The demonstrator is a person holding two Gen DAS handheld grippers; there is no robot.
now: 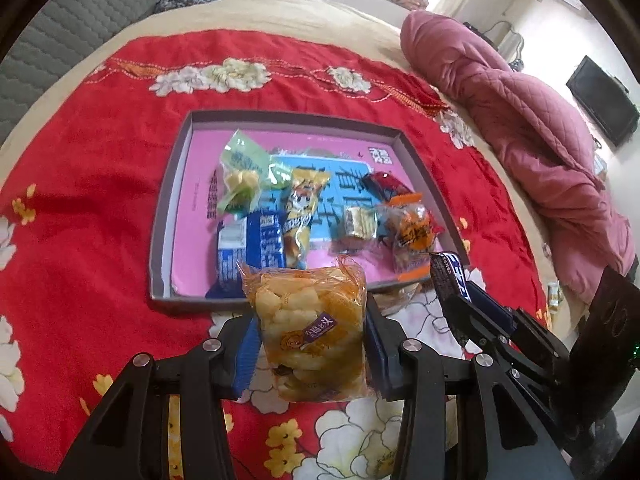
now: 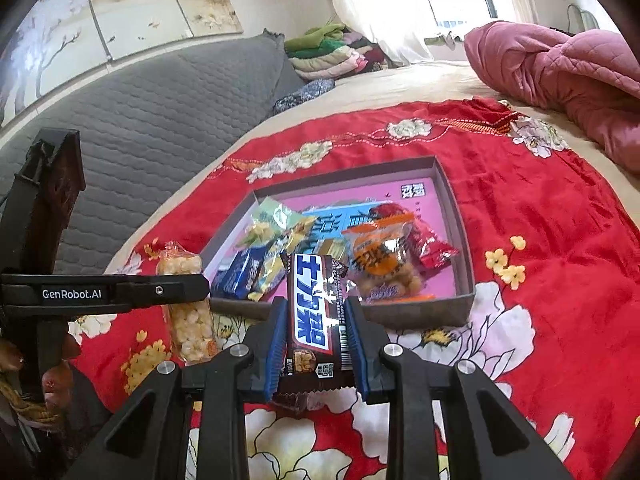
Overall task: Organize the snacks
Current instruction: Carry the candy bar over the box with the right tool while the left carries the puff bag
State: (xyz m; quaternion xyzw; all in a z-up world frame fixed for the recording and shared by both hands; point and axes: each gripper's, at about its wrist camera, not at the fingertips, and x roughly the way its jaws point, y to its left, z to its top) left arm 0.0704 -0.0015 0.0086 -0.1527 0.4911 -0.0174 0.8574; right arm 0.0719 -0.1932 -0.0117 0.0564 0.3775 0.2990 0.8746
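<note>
Snacks lie in a shallow tray (image 1: 172,216) on a red floral cloth (image 1: 88,168) spread over the bed: a green pack, a blue pack, a yellow bar, an orange pack and a red one. The left tool (image 1: 310,354) is clenched on a puffed-corn bag (image 1: 310,328), held above the cloth just before the tray's near wall. The right tool (image 2: 316,344) grips a chocolate bar (image 2: 314,312), also in front of the tray.
</note>
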